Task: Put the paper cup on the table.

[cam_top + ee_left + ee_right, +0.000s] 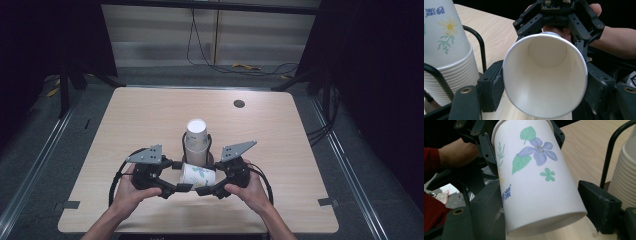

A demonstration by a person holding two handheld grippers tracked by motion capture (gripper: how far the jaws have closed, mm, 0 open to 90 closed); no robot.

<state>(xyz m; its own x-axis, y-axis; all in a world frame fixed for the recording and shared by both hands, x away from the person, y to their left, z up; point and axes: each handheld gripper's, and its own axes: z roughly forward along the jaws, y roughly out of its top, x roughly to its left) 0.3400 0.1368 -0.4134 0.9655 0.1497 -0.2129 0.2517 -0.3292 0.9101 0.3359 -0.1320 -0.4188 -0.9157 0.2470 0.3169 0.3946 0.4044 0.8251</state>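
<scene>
A white paper cup (197,176) with a flower print lies level between both grippers, just above the table's front middle. My left gripper (179,176) is shut on its rim end; in the left gripper view the open mouth of the cup (545,77) sits squeezed between both jaws. My right gripper (211,180) stands open around the base end. In the right gripper view the cup (536,185) is between the jaws, with a gap to the right-hand pad (599,207).
A stack of paper cups (196,140) stands upside down in a black wire holder just behind the grippers. The wooden table (150,115) has a round cable hole (239,103) at the back right. Cables lie on the floor beyond.
</scene>
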